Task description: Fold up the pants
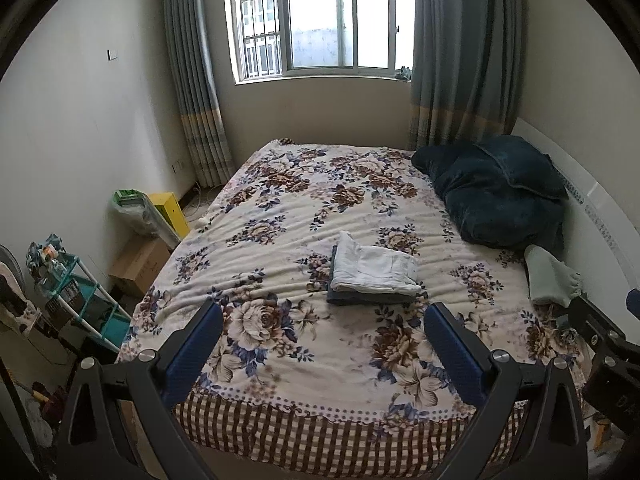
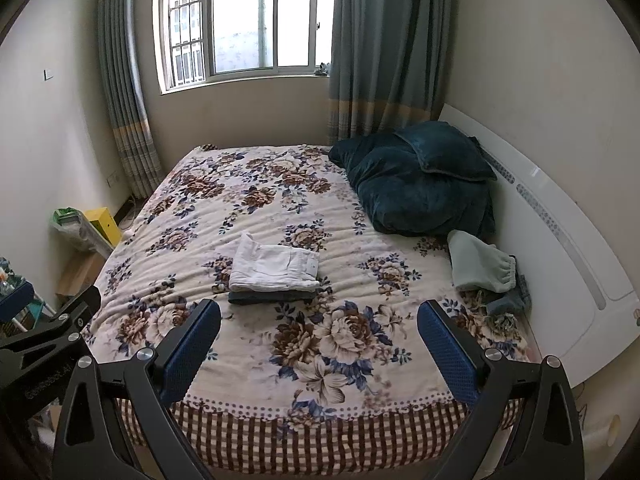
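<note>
White pants lie folded on top of a folded dark garment in the middle of the floral bed. A pale green pair of pants lies unfolded at the right side by the headboard. My left gripper is open and empty, above the bed's near edge, short of the stack. My right gripper is open and empty, also back from the stack. The right gripper shows at the right edge of the left wrist view.
A dark teal blanket and pillow are heaped at the back right. A white headboard runs along the right. A rack, a cardboard box and a yellow box stand on the floor at the left.
</note>
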The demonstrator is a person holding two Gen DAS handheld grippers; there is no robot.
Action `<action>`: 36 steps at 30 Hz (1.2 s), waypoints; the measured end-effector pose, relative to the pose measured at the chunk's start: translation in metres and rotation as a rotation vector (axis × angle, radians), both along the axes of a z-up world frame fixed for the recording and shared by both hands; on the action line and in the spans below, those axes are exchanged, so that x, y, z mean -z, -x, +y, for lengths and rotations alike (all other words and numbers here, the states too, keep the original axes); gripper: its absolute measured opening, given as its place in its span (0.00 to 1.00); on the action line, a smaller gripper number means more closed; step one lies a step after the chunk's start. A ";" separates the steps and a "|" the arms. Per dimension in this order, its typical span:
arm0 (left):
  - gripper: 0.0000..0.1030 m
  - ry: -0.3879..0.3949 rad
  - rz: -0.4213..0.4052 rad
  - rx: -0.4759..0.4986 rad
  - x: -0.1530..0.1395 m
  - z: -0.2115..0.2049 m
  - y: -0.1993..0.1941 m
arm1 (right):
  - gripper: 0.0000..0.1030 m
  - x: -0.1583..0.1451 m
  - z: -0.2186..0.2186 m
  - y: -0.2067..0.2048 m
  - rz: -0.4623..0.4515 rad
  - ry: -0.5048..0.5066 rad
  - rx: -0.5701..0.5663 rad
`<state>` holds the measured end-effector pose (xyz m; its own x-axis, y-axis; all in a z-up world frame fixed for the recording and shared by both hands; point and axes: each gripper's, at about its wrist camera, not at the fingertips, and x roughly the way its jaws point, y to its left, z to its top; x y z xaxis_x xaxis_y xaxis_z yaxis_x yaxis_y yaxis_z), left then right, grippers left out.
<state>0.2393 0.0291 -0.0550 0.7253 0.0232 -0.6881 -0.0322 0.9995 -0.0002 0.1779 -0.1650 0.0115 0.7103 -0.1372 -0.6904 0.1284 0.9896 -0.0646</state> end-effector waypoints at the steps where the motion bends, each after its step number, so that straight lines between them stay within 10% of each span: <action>1: 1.00 0.008 0.005 0.008 0.001 0.001 -0.001 | 0.98 0.000 0.001 -0.001 0.001 0.000 -0.002; 36: 1.00 -0.015 -0.013 0.022 -0.007 -0.007 0.006 | 0.98 0.006 0.004 0.004 0.001 0.013 -0.012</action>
